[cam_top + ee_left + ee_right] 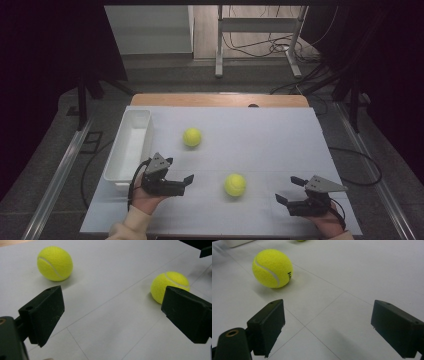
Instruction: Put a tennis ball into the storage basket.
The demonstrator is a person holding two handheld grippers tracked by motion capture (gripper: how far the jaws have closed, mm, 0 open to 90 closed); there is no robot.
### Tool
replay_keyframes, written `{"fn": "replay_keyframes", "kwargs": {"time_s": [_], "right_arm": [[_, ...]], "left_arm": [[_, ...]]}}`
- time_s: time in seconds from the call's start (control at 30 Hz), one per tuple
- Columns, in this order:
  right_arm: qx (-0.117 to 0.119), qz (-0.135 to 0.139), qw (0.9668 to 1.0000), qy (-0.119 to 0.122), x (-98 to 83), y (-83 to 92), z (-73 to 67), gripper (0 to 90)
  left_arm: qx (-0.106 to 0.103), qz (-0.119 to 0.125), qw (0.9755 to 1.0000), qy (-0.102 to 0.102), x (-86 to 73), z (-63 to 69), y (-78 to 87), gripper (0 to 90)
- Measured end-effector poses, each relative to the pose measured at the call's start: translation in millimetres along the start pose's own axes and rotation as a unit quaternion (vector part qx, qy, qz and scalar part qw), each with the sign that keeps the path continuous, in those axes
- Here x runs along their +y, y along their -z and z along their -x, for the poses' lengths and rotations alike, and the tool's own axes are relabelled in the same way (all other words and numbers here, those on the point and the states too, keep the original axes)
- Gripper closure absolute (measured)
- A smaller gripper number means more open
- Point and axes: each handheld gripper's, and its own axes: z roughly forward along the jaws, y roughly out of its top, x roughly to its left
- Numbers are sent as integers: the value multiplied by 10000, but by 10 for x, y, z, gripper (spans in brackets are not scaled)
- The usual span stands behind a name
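A white bin (pixel 129 145) sits empty at the counter's (pixel 280 135) left edge. Two tennis balls lie loose: the near ball (pixel 235 184) between the left tool (pixel 177 176) and right tool (pixel 289 190), the far ball (pixel 192 137) beyond. Both tools gape wide, holding nothing.

Near ball (pixel 235 184) lies between left gripper (pixel 181 173) and right gripper (pixel 289 189).

The left gripper (pixel 181 173) sat low near the person's edge, its jaws spread wide and pointing right and slightly forward. The right gripper (pixel 288 190) was held well apart from it, jaws likewise gaping, aimed leftward.
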Motion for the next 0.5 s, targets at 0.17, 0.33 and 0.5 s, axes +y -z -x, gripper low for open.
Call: {"fn": "replay_keyframes", "kwargs": {"time_s": [0.17,0.33,0.5], "right_arm": [[-17,-11,10000,-18,-4,-2,6,125],[-43,-24,10000,-33,-10,-2,9,125],[-40,-56,10000,-38,-12,-13,7,125]], "left_arm": [[-44,-89,10000,9,73,6,-47,60],[-81,-105,9999,-3,150,-1,-78,64],[-95,-128,9999,-39,215,-9,-110,63]]}}
